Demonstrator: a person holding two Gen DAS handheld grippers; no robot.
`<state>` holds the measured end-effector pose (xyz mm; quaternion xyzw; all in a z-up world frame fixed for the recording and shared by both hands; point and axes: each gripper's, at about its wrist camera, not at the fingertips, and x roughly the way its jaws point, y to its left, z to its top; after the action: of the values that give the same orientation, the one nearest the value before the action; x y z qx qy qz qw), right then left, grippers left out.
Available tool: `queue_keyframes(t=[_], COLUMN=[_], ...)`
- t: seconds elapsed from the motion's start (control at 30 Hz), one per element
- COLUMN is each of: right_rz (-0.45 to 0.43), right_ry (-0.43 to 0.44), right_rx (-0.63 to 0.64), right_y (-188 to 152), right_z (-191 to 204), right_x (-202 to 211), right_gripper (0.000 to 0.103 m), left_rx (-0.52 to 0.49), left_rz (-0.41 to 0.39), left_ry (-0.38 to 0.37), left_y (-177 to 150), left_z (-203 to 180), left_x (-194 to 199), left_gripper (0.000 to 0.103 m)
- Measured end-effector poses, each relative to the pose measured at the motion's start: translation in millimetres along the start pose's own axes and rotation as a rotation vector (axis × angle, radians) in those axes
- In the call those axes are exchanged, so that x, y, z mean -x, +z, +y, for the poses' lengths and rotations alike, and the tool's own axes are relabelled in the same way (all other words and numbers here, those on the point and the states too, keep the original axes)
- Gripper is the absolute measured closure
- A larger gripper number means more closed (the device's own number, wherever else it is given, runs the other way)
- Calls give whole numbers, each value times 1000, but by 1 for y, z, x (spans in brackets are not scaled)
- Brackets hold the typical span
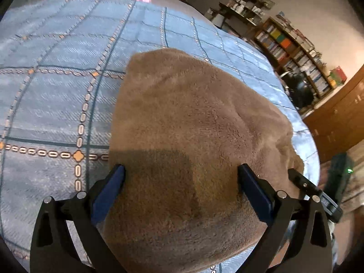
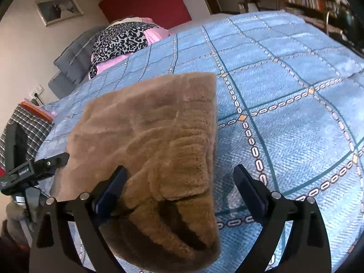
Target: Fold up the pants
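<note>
The brown fleece pants (image 1: 188, 122) lie folded in a compact stack on the blue patterned bedspread (image 1: 52, 95). My left gripper (image 1: 180, 173) is open, its jaws wide apart over the near end of the stack, holding nothing. In the right wrist view the pants (image 2: 147, 136) show layered edges and a ribbed band at their right side. My right gripper (image 2: 179, 174) is open above the near right corner of the stack, empty. The right gripper's body (image 1: 315, 193) shows at the right in the left wrist view, and the left gripper's body (image 2: 29, 173) shows at the left in the right wrist view.
The bedspread (image 2: 284, 91) covers the whole bed. A leopard-print and pink heap (image 2: 122, 41) lies at the head of the bed. Bookshelves (image 1: 295, 52) and wooden cabinets (image 1: 341, 118) stand beyond the bed's right edge. A plaid cloth (image 2: 27, 122) hangs at the left.
</note>
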<state>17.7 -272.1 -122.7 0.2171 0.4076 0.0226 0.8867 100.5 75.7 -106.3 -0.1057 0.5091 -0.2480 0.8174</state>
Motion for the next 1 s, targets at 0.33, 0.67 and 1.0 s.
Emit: queue_keyframes(t=[0.33, 0.67, 1.0], right_rz=[76, 105, 125], right_ry=[107, 146, 157], right_rx=[-54, -42, -24], right_y=[9, 15, 21], right_z=[-11, -13, -8], right_x=[-23, -37, -48], right_gripper=[10, 9, 10], left_rx=[7, 1, 83], left_rz=[88, 78, 65], left_ry=[-156, -139, -158], left_y=[16, 19, 22], left_z=[24, 29, 55], left_x=[-21, -23, -15], left_gripper=[3, 3, 3])
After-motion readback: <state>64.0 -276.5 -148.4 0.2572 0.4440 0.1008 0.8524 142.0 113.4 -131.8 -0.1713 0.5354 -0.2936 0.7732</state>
